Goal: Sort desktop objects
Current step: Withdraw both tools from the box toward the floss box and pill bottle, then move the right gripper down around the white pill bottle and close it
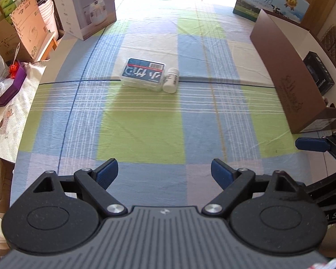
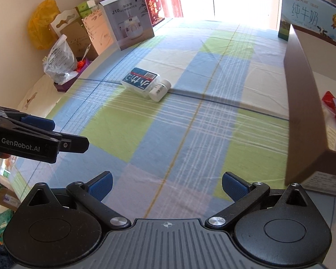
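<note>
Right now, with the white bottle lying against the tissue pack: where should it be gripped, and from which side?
Grip the white bottle across its round body, mid-length, coming from above. It lies on its side with the tissue pack tight against one flank, so pads probably fit best on cap and base ends, or nudge it clear first.

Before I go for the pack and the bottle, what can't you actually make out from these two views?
- Brown box contents: right wrist view, its near wall hides all but a red corner.
- White bottle label: both views, print too small.
- Far end of the checked cloth: left wrist view, washed out by window glare.
- Blue-and-white pack: whether it touches the bottle, unclear.
</note>
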A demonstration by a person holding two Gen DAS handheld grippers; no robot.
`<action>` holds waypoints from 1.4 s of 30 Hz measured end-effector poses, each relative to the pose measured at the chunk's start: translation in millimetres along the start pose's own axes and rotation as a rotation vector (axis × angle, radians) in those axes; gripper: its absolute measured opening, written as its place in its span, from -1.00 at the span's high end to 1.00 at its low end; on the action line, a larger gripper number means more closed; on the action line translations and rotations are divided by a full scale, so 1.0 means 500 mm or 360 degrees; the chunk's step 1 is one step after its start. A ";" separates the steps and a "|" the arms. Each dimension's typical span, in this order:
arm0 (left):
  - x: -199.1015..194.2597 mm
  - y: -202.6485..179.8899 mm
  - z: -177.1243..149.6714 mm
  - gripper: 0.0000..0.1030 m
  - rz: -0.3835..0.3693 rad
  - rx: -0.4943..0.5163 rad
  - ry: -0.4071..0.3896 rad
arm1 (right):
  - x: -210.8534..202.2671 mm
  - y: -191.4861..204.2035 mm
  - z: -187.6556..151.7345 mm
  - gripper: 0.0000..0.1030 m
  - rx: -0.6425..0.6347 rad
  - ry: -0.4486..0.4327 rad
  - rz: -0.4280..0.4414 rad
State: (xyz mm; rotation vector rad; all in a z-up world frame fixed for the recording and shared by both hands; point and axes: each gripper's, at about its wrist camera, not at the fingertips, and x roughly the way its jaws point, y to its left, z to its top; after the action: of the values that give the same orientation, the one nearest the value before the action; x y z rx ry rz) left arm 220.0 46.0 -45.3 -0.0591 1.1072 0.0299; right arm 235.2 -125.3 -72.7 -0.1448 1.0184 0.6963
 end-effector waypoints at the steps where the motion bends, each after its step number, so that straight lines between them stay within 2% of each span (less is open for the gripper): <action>1: 0.003 0.009 0.003 -0.71 0.0004 0.0001 0.0002 | 0.008 0.005 0.004 -0.96 -0.0001 0.0002 -0.0003; 12: 0.037 0.086 0.028 -0.71 -0.0031 0.0014 -0.0024 | 0.092 0.049 0.047 -0.96 0.0039 -0.0039 -0.0064; 19: 0.073 0.136 0.053 -0.70 0.0019 0.0017 -0.0088 | 0.140 0.056 0.084 -0.96 0.0061 -0.0116 -0.0143; 29: 0.133 0.176 0.096 -0.70 0.0033 0.0028 -0.0084 | 0.194 0.048 0.123 -0.96 0.0094 -0.0196 -0.0203; 31: 0.146 0.177 0.105 -0.70 0.0036 0.0046 -0.0090 | 0.208 0.050 0.130 -0.87 0.0083 -0.0209 -0.0233; 33: 0.158 0.179 0.116 -0.70 0.0038 0.0063 -0.0101 | 0.220 0.051 0.139 -0.60 0.0075 -0.0228 -0.0230; 39: 0.196 0.175 0.156 -0.70 0.0008 0.0122 -0.0153 | 0.255 0.048 0.167 -0.16 0.0090 -0.0256 -0.0233; 42: 0.214 0.176 0.177 -0.70 0.0000 0.0140 -0.0157 | 0.274 0.046 0.180 -0.04 0.0101 -0.0256 -0.0233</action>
State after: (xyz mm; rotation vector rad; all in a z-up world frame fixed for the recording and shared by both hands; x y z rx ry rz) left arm 342.0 139.0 -104.5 0.0209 1.0086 -0.0153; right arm 332.7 -5.7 -132.3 -0.1048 0.8653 0.5330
